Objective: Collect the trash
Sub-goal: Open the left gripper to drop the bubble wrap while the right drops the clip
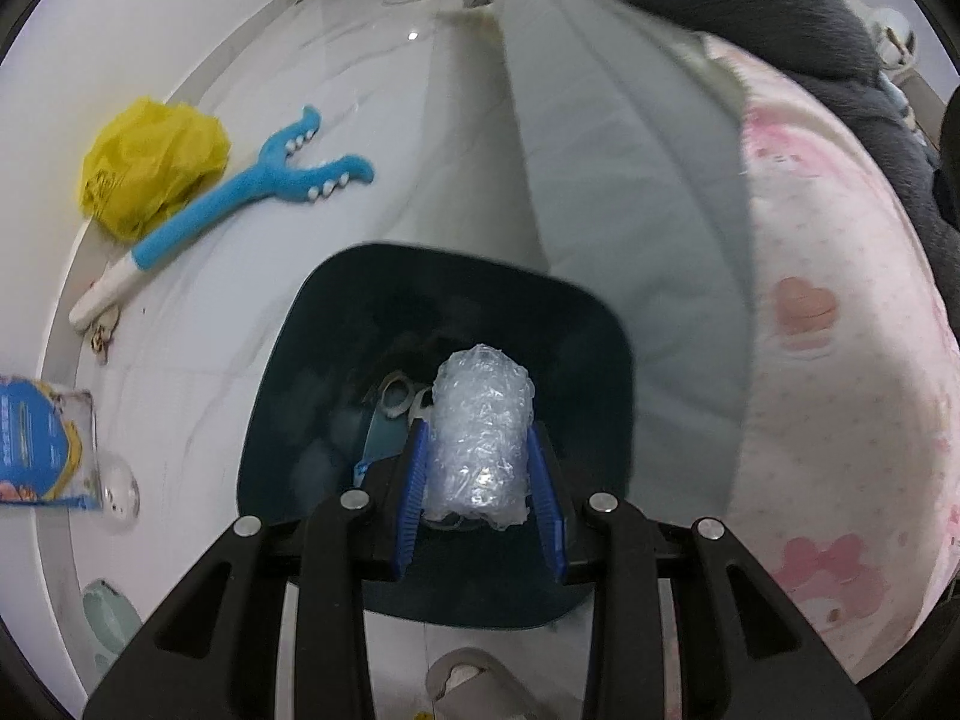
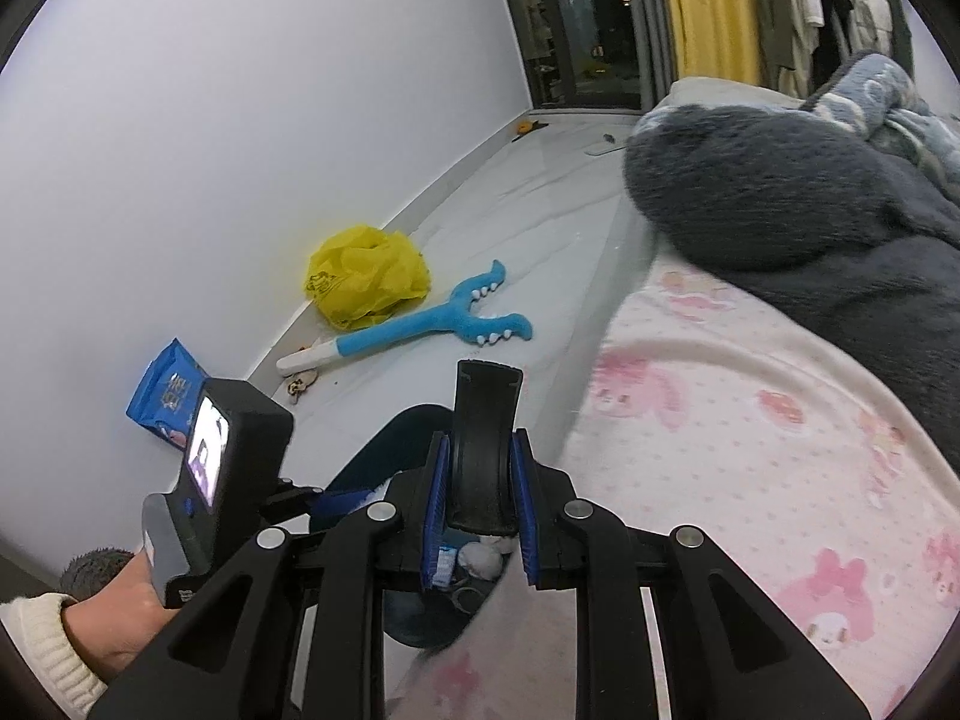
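Observation:
My left gripper point(image 1: 480, 438) is shut on a roll of clear bubble wrap point(image 1: 483, 414), which hangs over the open mouth of a dark teal bin point(image 1: 336, 324) on the floor. Inside the bin lie bits of rubbish, among them a blue packet and pale rings. My right gripper point(image 2: 480, 444) is shut on a black curved plastic piece point(image 2: 486, 408) that sticks up past its blue pads. Below it the same bin point(image 2: 396, 438) shows, with a white crumpled wad point(image 2: 483, 558) inside. The left gripper's body point(image 2: 228, 450) and the hand point(image 2: 114, 612) holding it are at the lower left.
On the white floor by the wall lie a crumpled yellow bag point(image 1: 153, 165), a blue plush forked toy point(image 1: 258, 198) and a blue packet point(image 2: 165, 396). A bed with a pink printed blanket point(image 1: 840, 360) and a dark fluffy blanket point(image 2: 780, 204) borders the right side.

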`<state>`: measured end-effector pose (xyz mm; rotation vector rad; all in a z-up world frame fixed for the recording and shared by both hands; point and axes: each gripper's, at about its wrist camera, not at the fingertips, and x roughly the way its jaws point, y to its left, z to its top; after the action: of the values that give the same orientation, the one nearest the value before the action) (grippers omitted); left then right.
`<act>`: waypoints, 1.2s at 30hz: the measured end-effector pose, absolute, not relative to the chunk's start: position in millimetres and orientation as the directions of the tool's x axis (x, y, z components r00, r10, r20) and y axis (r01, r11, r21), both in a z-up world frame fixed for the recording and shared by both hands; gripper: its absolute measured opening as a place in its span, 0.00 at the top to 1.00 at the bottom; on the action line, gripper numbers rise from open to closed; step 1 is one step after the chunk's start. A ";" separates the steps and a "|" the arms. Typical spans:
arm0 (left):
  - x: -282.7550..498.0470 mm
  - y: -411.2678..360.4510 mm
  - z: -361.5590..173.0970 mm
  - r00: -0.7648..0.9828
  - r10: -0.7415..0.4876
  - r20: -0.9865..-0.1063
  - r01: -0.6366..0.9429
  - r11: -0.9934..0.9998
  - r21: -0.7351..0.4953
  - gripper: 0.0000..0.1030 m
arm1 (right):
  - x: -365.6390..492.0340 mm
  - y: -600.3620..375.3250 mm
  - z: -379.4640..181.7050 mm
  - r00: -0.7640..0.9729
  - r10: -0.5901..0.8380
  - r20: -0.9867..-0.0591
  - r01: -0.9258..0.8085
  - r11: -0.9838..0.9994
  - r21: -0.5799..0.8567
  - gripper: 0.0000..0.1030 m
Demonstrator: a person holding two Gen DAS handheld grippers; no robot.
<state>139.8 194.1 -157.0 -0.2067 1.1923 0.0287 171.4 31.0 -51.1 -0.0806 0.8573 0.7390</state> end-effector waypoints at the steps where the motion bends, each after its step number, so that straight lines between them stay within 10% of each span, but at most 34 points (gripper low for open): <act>1: 138.8 198.0 -159.8 0.360 -0.086 -0.929 -0.142 0.979 -0.146 0.66 | 172.0 34.5 -52.6 0.420 0.562 -0.713 -0.624 0.749 0.223 0.80; 14: 127.1 239.6 -182.6 0.269 -0.099 -0.958 -0.259 0.951 -0.171 0.64 | 183.8 87.1 -81.6 0.333 0.572 -0.750 -0.661 0.709 0.248 0.80; 24: 122.2 255.4 -159.5 0.373 -0.072 -0.925 -0.277 0.943 -0.185 0.26 | 190.4 110.2 -97.9 0.298 0.549 -0.781 -0.677 0.698 0.234 0.80; 36: 98.9 259.6 -91.1 0.598 0.048 -0.800 -0.251 0.959 -0.130 0.17 | 201.4 122.1 -136.8 0.234 0.483 -0.844 -0.666 0.712 0.222 0.80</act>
<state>98.9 259.6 -91.1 -0.2391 0.9154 0.1752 201.4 122.1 -136.8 -0.1991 1.0746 0.7951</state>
